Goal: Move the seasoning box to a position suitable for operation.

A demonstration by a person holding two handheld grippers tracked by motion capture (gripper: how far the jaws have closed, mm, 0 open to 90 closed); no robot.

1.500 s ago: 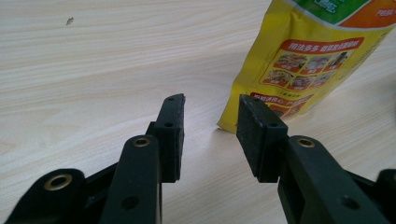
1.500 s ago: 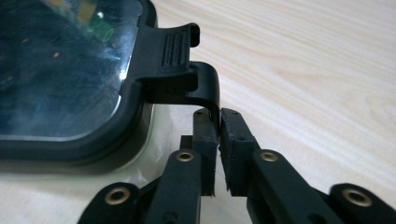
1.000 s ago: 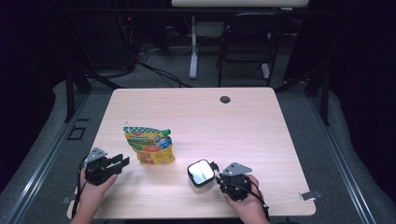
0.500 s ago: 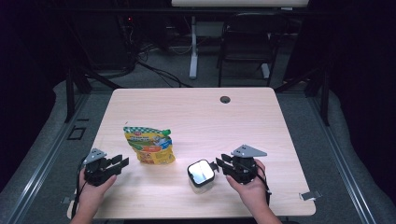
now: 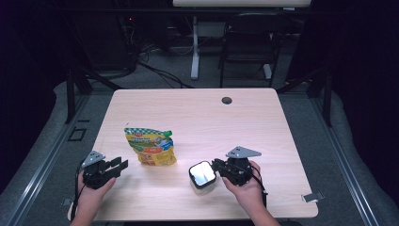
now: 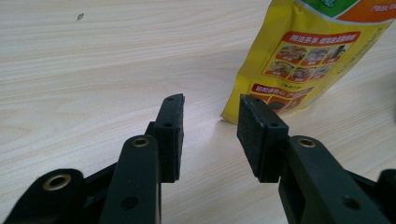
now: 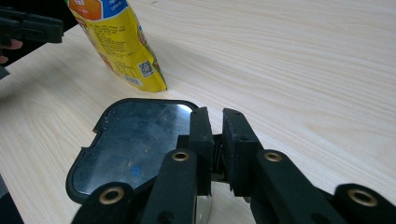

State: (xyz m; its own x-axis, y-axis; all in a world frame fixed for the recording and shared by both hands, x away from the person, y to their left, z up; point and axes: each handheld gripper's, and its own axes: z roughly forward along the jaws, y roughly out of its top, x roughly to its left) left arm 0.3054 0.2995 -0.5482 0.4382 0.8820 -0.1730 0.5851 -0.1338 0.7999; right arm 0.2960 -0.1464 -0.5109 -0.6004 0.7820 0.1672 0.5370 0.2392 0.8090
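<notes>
Now, early days here. In the lower middle of the high view, the small white container (image 5: 202, 178) sits on the table (image 5: 197, 117) with its dark-rimmed lid (image 7: 135, 144) on top, and nothing has come off it yet. The right gripper (image 5: 215, 165) is just right of it in that view. In the right gripper view the right gripper's (image 7: 215, 126) jaws have just been closing, and they now stand nearly together at the lid's near edge. There's a dark bit of that edge pinched in the narrow gap, as best I can judge, so I'd call that a clamp on the lid.

Over at the lower left of the high view, the left gripper (image 5: 120, 165) rests low with its jaws released and nothing between them. In the left gripper view the left gripper (image 6: 210, 121) points at the bottom corner of the yellow pouch (image 6: 308, 51), near it but apart.

The pouch (image 5: 150, 147) stands left of centre, untouched, and it's well clear of the container.

So my read is that the grip on the lid is made. Lifting it off and whatever follows with the pouch are all left to do.

The count is one container, one lid, one pouch and two grippers. There's also one round hole (image 5: 227, 100) near the table's far edge and one chair (image 5: 247, 47) beyond it.
</notes>
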